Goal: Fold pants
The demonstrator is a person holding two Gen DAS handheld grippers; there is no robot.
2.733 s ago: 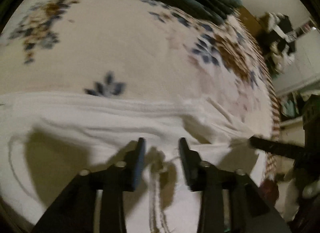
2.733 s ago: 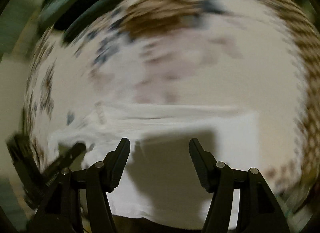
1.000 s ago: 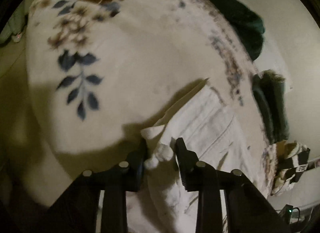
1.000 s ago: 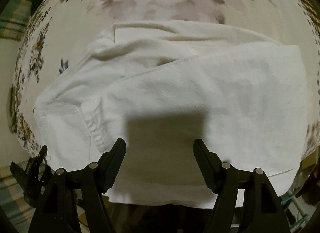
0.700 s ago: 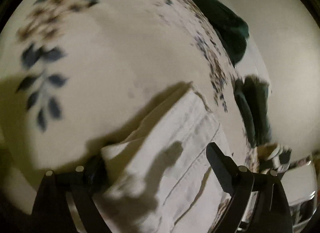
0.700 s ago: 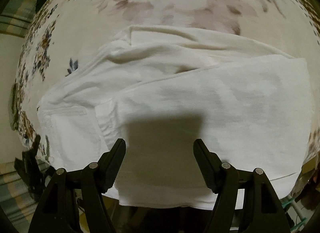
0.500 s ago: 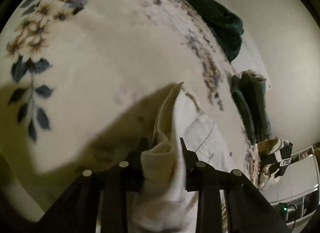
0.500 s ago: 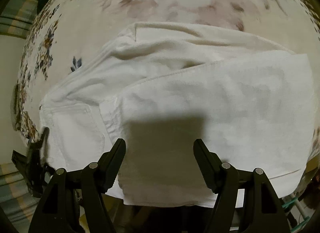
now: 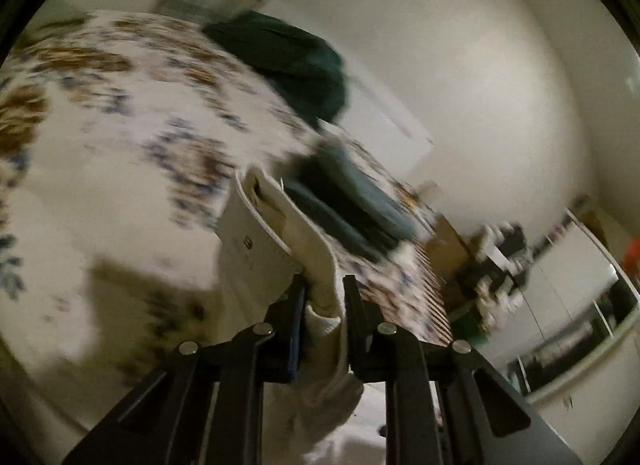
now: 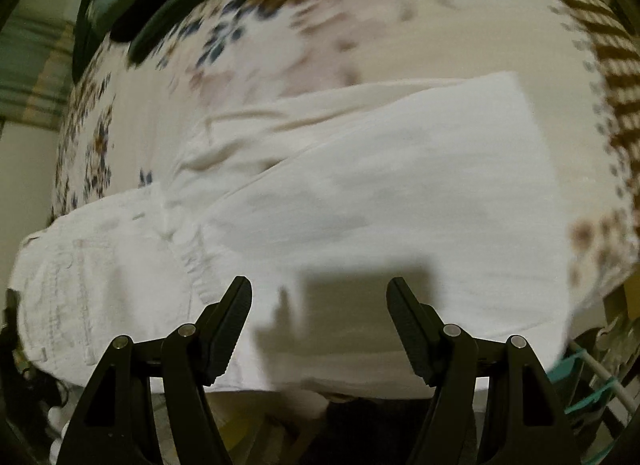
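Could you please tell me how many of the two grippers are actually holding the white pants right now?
1. The left gripper is shut on a raised edge of the white pants. The right gripper hovers open above them, gripping nothing.

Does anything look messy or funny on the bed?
The pants lie unevenly: the top layer sits askew over the one beneath, so edges don't line up. The left gripper pinches one end up off the bedspread. Nothing looks torn or spilled.
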